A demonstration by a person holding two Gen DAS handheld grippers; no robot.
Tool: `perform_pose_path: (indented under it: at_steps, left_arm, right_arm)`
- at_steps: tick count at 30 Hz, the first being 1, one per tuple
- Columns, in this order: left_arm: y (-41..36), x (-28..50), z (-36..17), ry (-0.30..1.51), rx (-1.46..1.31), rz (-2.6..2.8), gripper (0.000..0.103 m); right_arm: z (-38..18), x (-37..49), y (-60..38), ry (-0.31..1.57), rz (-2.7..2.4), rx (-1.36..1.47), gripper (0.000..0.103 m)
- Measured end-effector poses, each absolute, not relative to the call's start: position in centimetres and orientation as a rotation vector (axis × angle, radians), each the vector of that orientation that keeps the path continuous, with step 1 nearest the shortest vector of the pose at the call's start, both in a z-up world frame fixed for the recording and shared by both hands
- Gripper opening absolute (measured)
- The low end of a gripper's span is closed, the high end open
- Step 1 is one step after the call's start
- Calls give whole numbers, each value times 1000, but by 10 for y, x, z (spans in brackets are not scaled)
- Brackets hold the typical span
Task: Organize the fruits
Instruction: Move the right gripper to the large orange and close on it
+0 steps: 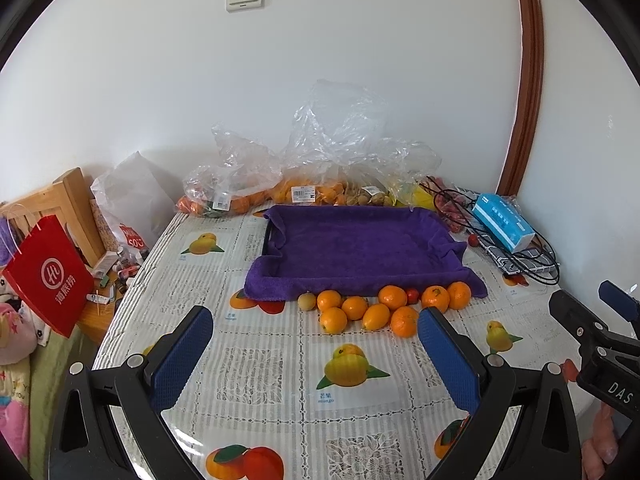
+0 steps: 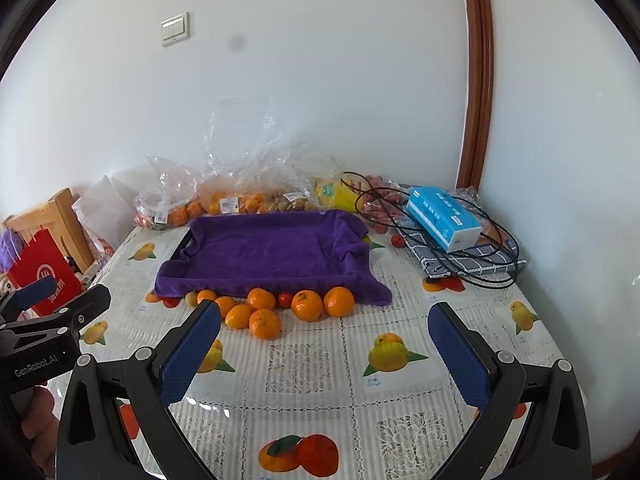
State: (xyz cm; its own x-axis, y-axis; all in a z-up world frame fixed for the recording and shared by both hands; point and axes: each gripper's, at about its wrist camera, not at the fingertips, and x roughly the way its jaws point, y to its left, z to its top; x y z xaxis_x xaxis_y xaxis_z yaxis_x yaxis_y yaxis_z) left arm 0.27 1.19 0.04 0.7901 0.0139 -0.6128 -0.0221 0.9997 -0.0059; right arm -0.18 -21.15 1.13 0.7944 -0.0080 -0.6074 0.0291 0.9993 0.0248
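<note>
Resting beside plush purple towel (image 1: pixel 360 252), glossy round oranges (image 1: pixel 394 297), perhaps tangerines.

A fuzzy purple cloth (image 1: pixel 360 248) lines the tray; crinkled clear plastic bags (image 1: pixel 336 136) and a glossy tablecloth (image 1: pixel 264 360).

The right gripper (image 2: pixel 324 340) hangs wide apart over the fruit-print worktop (image 2: pixel 400 320); loose round oranges (image 2: pixel 264 323) crowd against the purple towel-lined tray (image 2: pixel 264 252).

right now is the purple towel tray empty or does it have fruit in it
Empty. The purple towel lining the tray shows bare cloth, and the loose oranges sit on the table along its front edge.
</note>
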Motion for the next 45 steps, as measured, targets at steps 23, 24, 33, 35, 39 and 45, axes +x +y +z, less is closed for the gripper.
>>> perform_pose_path:
  at_steps: [23,24,33,35,39,45]
  left_arm:
    - [45,112,-88,817,-30,56,102]
    - [45,118,-91,825,-25,53,102]
    - [46,156,-106,835,-39,4,102]
    - [43,160,-110,832,-26,-1,102]
    - [41,164,-119,843,-2,13,102]
    - [51,166,-124,855,-39,15,102]
  right_arm:
    - [-103,120,-235,850,-18,76,68]
    - [-107,125,-237,854,-19,77,66]
    - [-139,159,-245,922,25,109,53]
    - [-144,161,-246,921,36,118,53]
    - [-147,165,-248,903,42,138,54]
    - [-148,169,-249,911,72,158,53]
